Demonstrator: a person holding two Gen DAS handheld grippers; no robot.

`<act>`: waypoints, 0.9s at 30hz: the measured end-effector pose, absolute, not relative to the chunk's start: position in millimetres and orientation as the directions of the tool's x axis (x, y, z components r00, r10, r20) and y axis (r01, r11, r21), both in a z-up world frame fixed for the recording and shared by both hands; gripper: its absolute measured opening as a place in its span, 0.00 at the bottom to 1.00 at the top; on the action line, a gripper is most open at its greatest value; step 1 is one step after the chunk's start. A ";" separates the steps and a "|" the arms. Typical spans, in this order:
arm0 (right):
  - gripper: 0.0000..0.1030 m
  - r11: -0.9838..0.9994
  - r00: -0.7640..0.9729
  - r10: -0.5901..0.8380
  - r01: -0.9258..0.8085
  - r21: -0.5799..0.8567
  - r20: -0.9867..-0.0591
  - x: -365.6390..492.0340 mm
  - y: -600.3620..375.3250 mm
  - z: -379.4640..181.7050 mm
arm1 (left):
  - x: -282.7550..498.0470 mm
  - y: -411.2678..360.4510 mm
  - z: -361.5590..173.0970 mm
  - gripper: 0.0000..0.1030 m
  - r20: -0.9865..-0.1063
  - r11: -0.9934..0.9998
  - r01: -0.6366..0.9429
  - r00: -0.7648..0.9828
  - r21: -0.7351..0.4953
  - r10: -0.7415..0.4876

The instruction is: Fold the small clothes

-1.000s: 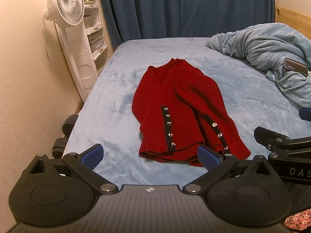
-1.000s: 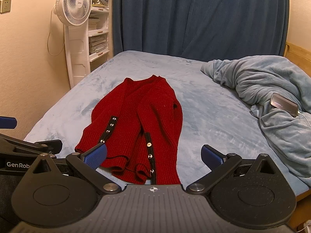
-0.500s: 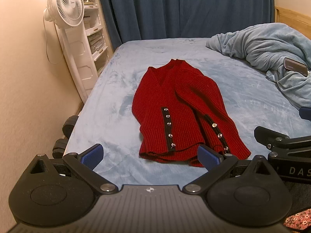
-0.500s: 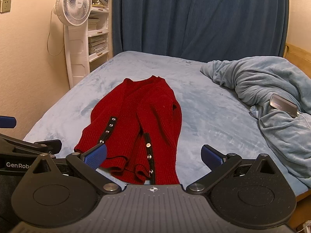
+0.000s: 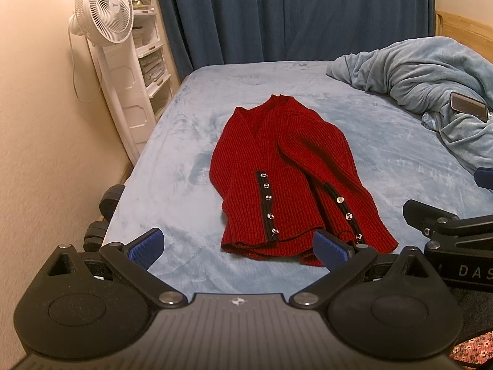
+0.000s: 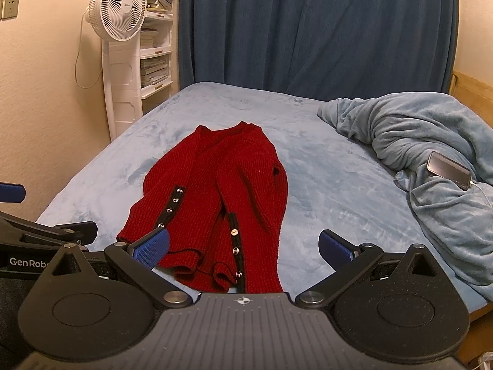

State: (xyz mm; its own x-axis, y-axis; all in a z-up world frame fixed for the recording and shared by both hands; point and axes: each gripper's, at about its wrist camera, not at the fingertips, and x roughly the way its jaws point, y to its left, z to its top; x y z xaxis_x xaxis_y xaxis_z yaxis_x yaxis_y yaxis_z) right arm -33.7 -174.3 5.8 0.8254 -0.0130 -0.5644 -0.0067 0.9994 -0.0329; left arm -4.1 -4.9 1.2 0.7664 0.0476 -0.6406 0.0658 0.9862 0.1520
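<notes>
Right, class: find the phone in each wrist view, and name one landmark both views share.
Left wrist: phone at the right edge, upper part, on the blanket.
Right wrist: phone at right, mid-height, on the same blanket.
Shared landmark: the white fan at upper left.

The right gripper [image 6: 243, 246] hides the sweater's [image 6: 215, 197] hem; the blanket [image 5: 431, 92] runs off-frame.

A home bedroom. A bed [image 6: 308, 141] with a pale blue plush cover fills the room, a crumpled blue blanket [image 6: 416, 141] heaped at its right edge against a wooden bed frame [image 6: 471, 89]. Dark blue curtains [image 6: 308, 30] hang behind it; a white standing fan [image 6: 117, 12] and white shelves [image 6: 155, 49] of books stand by the beige wall at the far left corner.
</notes>
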 end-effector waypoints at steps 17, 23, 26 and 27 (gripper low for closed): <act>0.99 0.999 0.825 -0.015 -0.006 -0.035 -0.565 -33.6 -173.5 5.1 | -3.7 -5.3 3.9 1.00 -0.642 0.985 0.068 0.765 0.156 0.049; 0.99 0.999 0.825 -0.015 -0.006 -0.035 -0.566 -33.6 -173.5 5.2 | -3.6 -5.2 4.1 1.00 -0.641 0.985 0.068 0.766 0.156 0.049; 0.99 0.999 0.824 -0.015 -0.006 -0.035 -0.566 -33.3 -174.2 5.4 | -3.9 -5.6 3.6 1.00 -0.641 0.985 0.068 0.766 0.157 0.050; 0.99 0.999 0.825 -0.015 -0.006 -0.035 -0.566 -33.6 -173.5 5.1 | -3.9 -5.6 3.6 1.00 -0.641 0.985 0.067 0.766 0.157 0.050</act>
State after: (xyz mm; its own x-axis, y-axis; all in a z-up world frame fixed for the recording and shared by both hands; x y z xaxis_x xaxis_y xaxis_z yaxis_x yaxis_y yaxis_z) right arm -33.6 -173.5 5.1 0.8246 -0.0147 -0.5656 -0.0061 0.9994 -0.0349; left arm -3.9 -5.6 3.6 0.7658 0.0496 -0.6411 0.0675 0.9853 0.1569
